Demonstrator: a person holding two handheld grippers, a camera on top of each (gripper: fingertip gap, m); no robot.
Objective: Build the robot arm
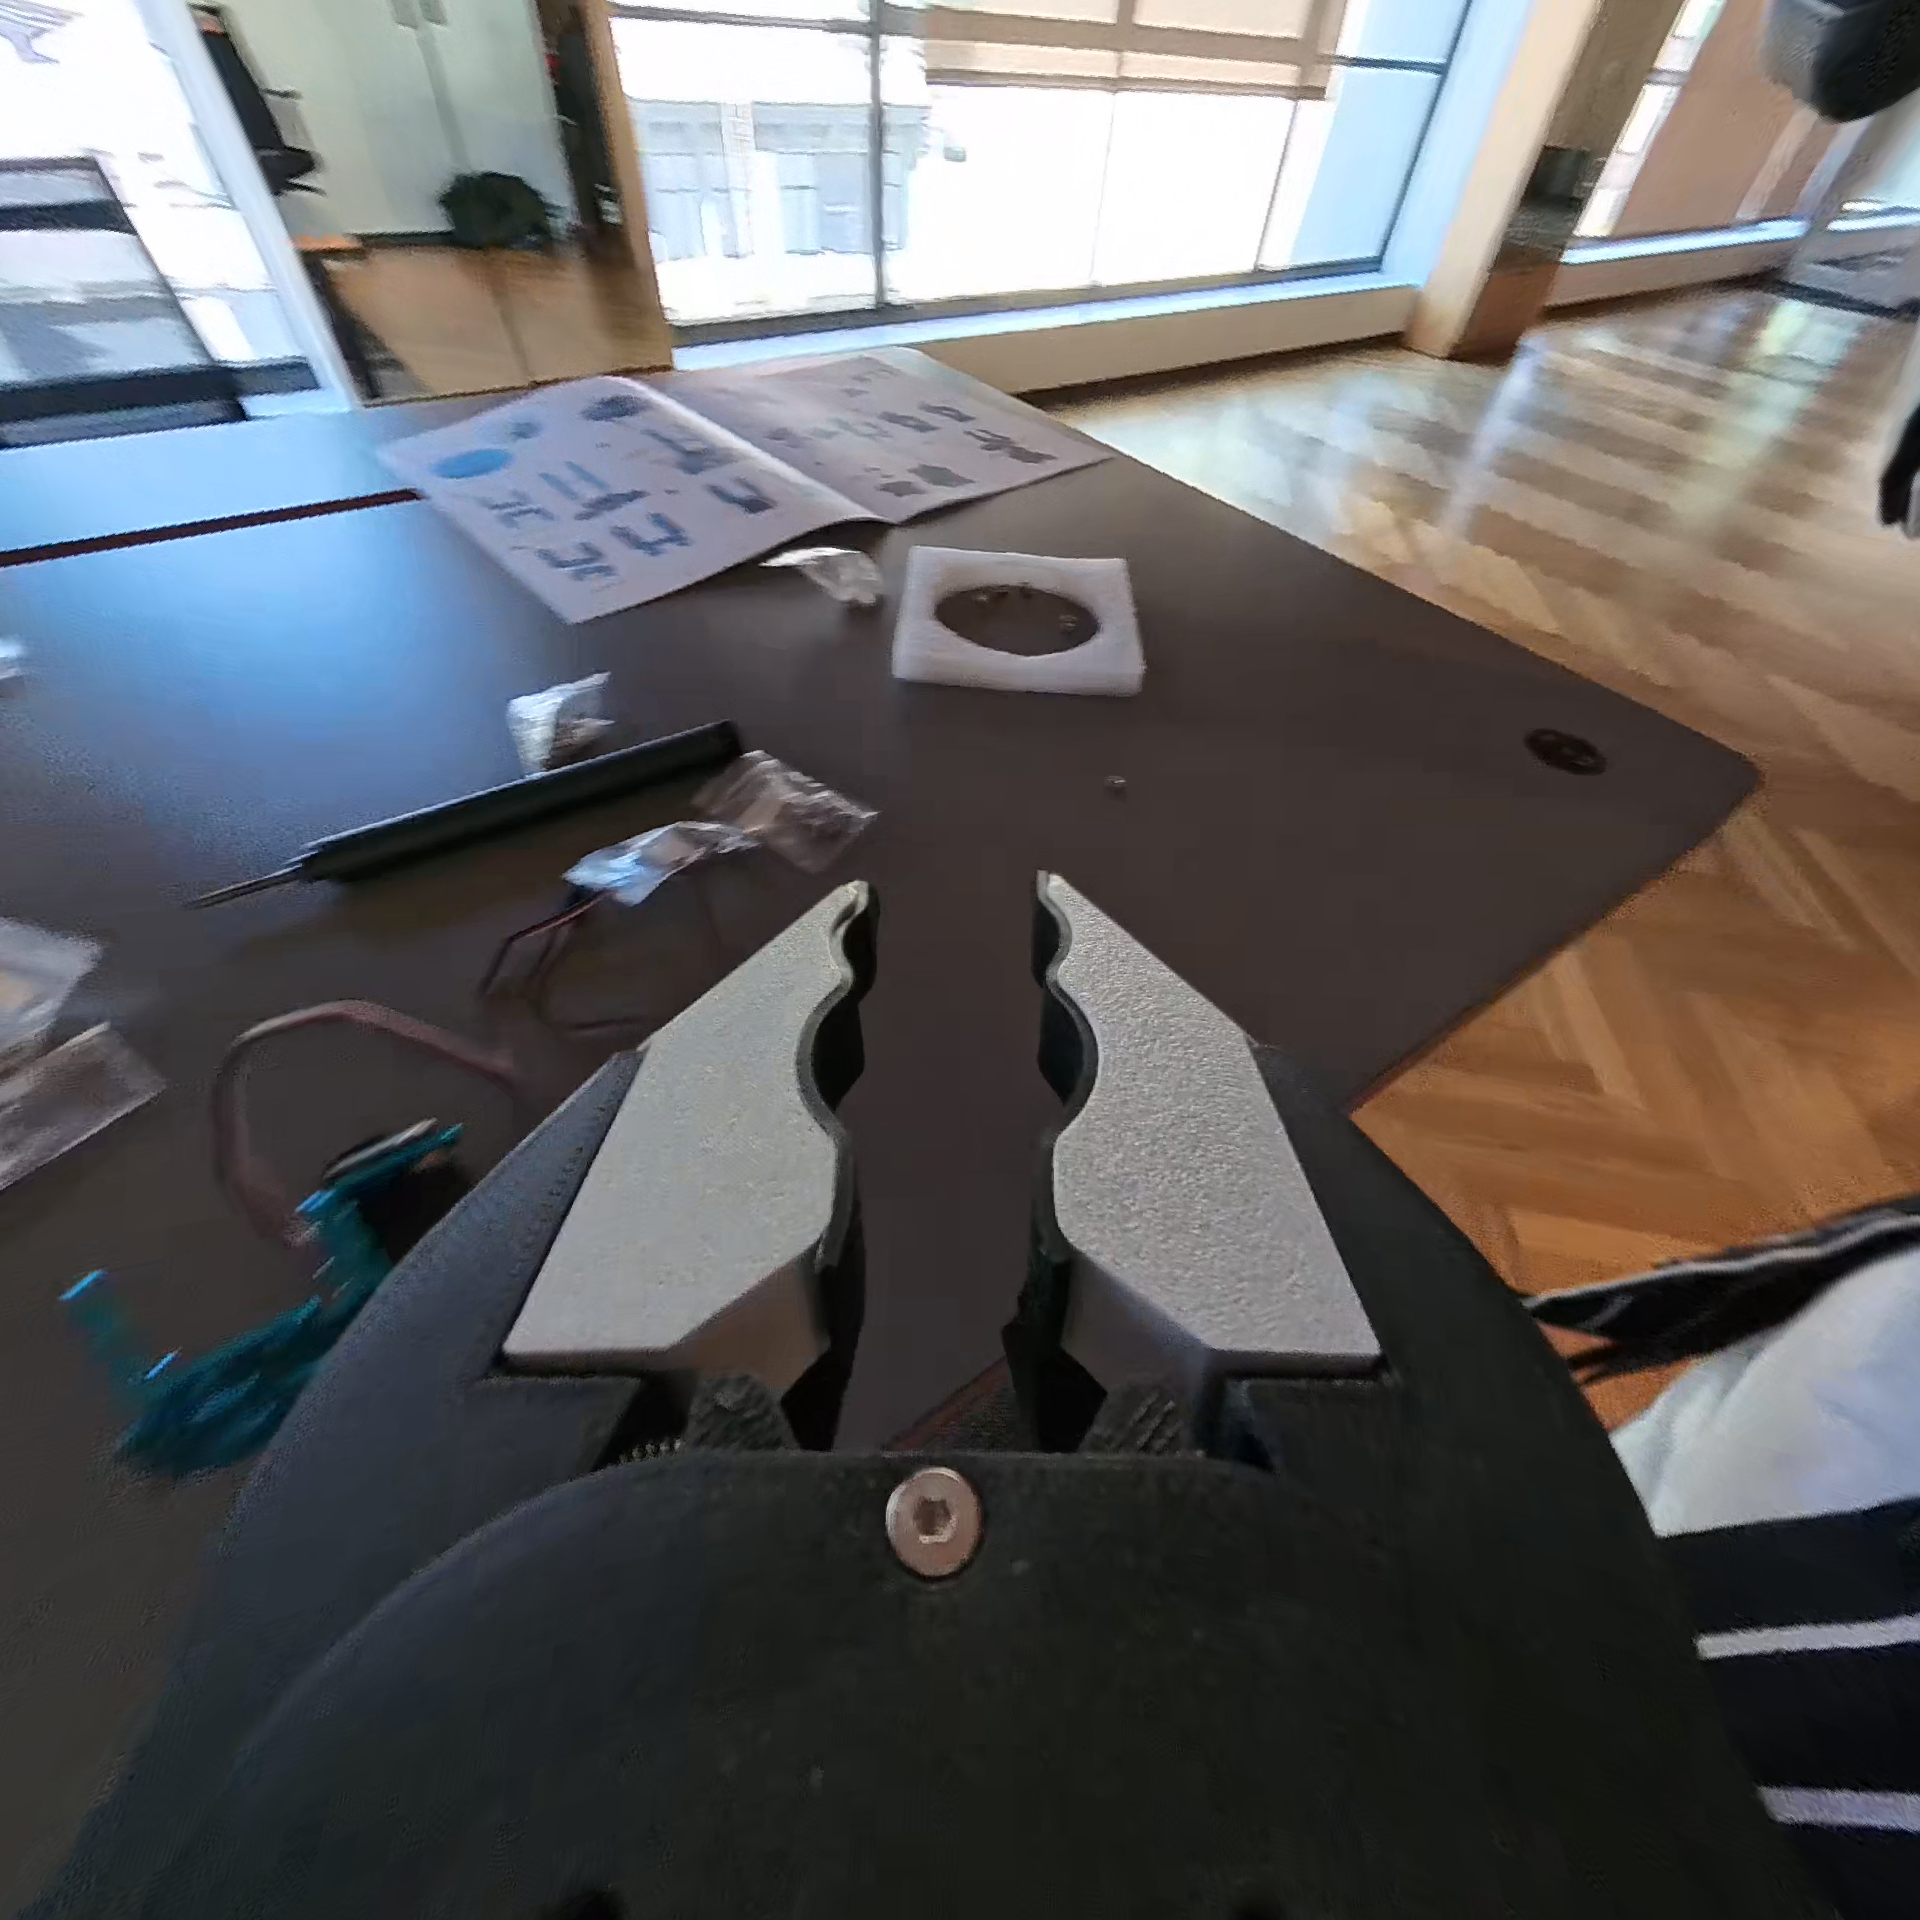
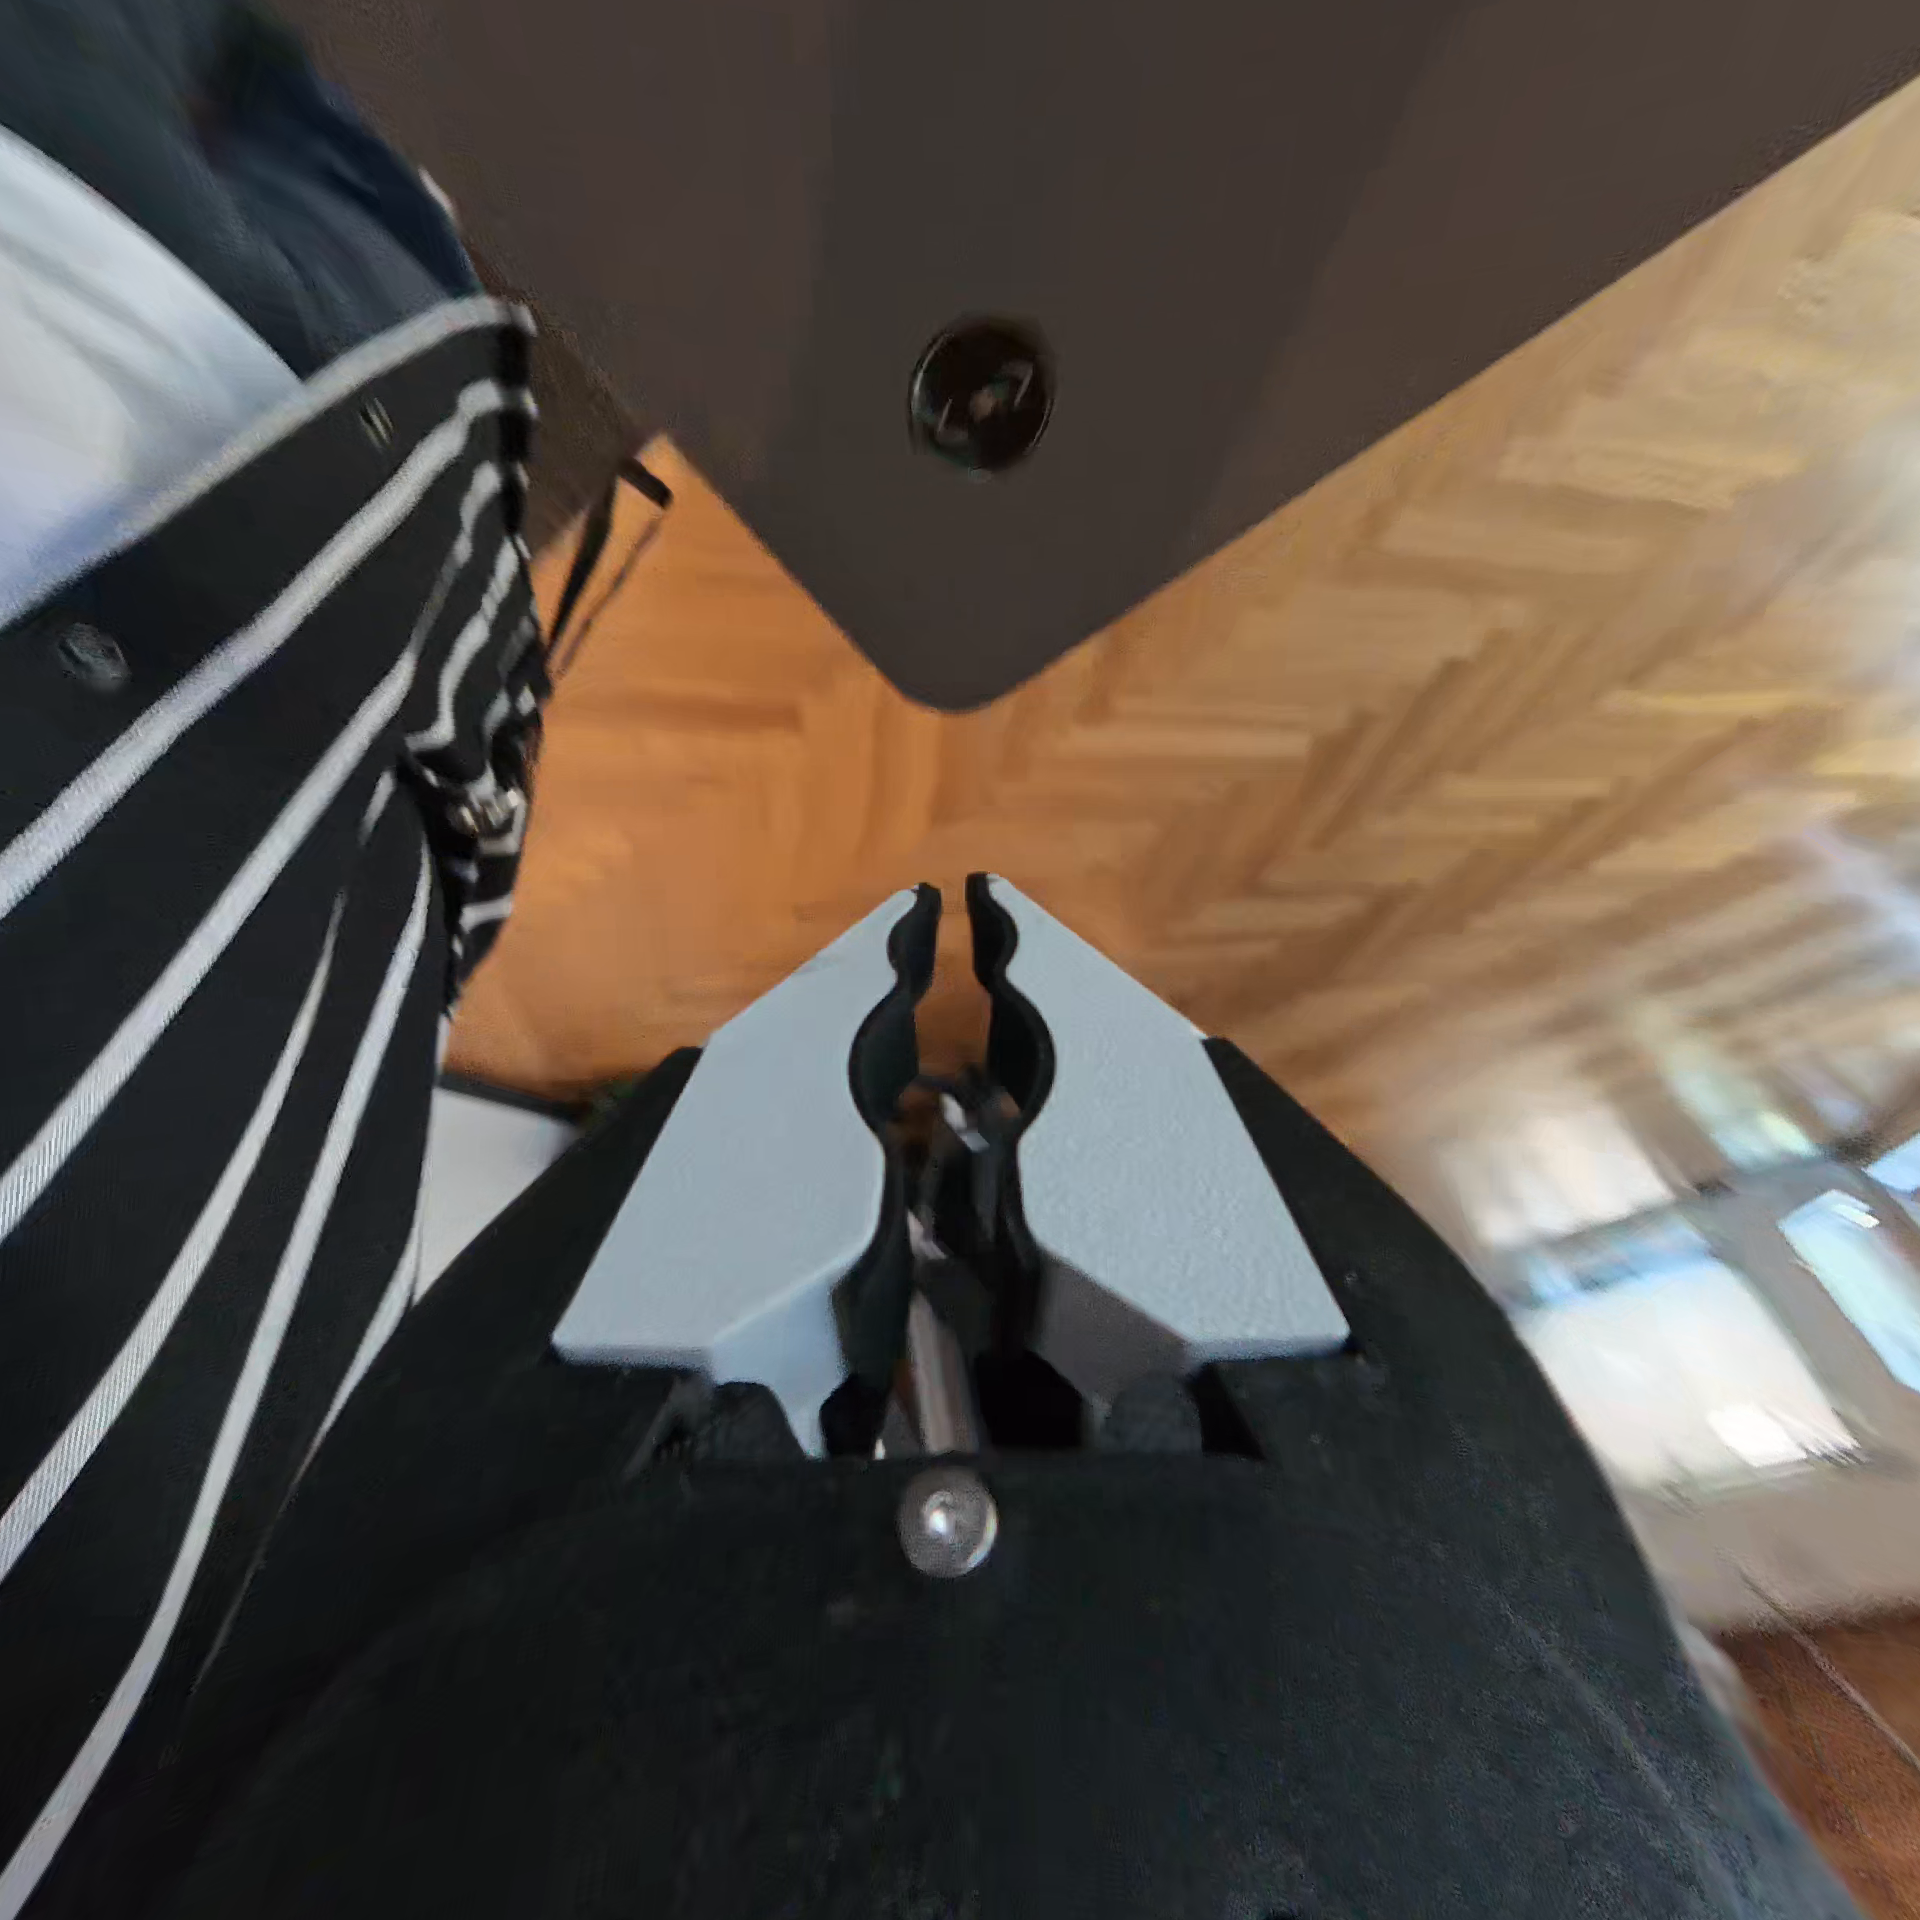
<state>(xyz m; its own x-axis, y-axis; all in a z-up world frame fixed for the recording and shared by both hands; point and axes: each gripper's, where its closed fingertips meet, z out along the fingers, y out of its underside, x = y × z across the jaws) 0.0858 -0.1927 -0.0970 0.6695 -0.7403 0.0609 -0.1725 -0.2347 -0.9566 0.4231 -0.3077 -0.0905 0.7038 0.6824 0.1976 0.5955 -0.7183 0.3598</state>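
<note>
Claws first: the left claw (image 1: 954,902) hangs spread and empty over the dark counter (image 1: 1299,852), nearest a clear parts bag (image 1: 784,805) and a black screwdriver (image 1: 520,805). The right claw (image 2: 954,891) is nearly clenched, empty, off the counter corner above parquet floor (image 2: 1351,675).

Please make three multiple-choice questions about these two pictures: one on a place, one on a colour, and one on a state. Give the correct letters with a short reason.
1. Where does the white square foam piece with a round hole lie?
A. on the wooden floor
B. on the dark table, right of the open booklet
C. between the fingers

2. What colour is the small part with a cable at the lower left?
A. red
B. yellow
C. teal

3. How is the left gripper?
A. open, holding nothing
B. shut on the black rod-shaped tool
C. out of view

Answers: 1 B, it rests flat on the tabletop; 2 C, its body looks blue-green; 3 A, bare table shows between its fingers.
</note>
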